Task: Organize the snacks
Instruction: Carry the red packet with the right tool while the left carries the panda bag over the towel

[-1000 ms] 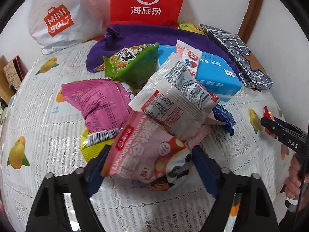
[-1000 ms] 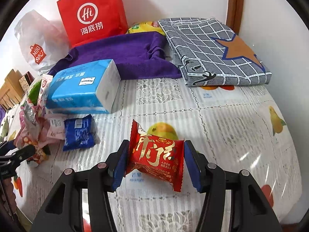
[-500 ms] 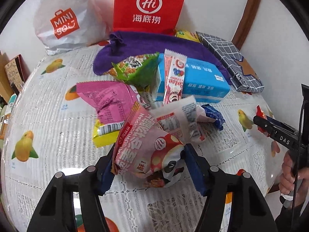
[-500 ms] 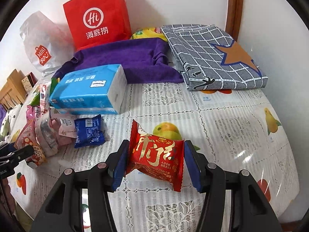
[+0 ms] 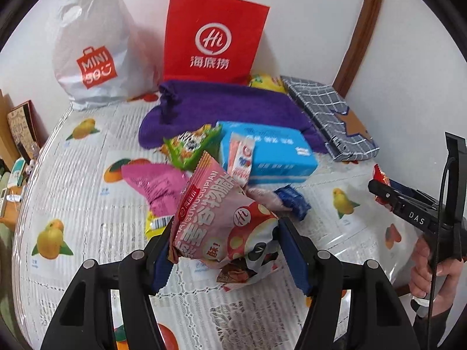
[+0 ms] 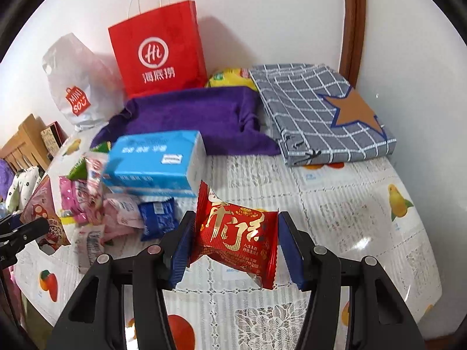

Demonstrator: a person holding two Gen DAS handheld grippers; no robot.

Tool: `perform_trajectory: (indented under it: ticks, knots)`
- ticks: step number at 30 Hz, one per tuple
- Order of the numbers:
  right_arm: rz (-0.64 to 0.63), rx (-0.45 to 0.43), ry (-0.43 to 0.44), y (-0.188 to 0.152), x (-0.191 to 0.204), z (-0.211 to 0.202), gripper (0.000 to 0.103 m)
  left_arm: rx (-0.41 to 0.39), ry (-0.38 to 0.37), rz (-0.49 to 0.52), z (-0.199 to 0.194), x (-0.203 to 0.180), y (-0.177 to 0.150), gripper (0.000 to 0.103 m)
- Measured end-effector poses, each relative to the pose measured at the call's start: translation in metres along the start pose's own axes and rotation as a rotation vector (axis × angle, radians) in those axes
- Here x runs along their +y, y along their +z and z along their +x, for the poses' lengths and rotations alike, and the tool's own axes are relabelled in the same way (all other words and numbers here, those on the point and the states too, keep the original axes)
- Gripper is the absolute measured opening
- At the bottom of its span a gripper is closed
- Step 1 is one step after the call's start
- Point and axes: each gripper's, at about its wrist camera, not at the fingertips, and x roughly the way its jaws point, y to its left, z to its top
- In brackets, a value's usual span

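I hold left claw (image 5: 224, 248) clamped on pink crisp bag (image 5: 221, 218), above worktop (image 5: 73, 175) | right claw (image 6: 233, 245) clamped on red snack packet (image 6: 236, 233), off the worktop | both light, crinkly, crushable; I'd grip the side seams | red paper bag (image 6: 157, 49), white plastic bag (image 6: 76, 87) far: contents unseen

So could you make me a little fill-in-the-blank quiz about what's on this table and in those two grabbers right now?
1. The left gripper is clamped on a crinkly ____ snack bag.
2. The right gripper grips a shiny ____ foil packet with gold lettering.
3. The red paper carrier bag stands against the wall behind a folded ____ towel.
4. The blue tissue pack lies ____ the towel.

Missing words: pink; red; purple; in front of
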Motion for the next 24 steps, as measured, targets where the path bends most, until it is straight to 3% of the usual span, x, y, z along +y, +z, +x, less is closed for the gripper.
perform_trajectory:
  ticks: [12,24]
  knots:
    - [-0.002,-0.049,0.028,0.022,0.007,-0.019,0.056,-0.030,-0.020,0.020,-0.009,-0.016,0.027,0.064]
    - [-0.044,-0.083,0.073,0.063,0.024,-0.009,0.056,-0.060,-0.011,0.033,-0.001,-0.026,0.074,0.064]
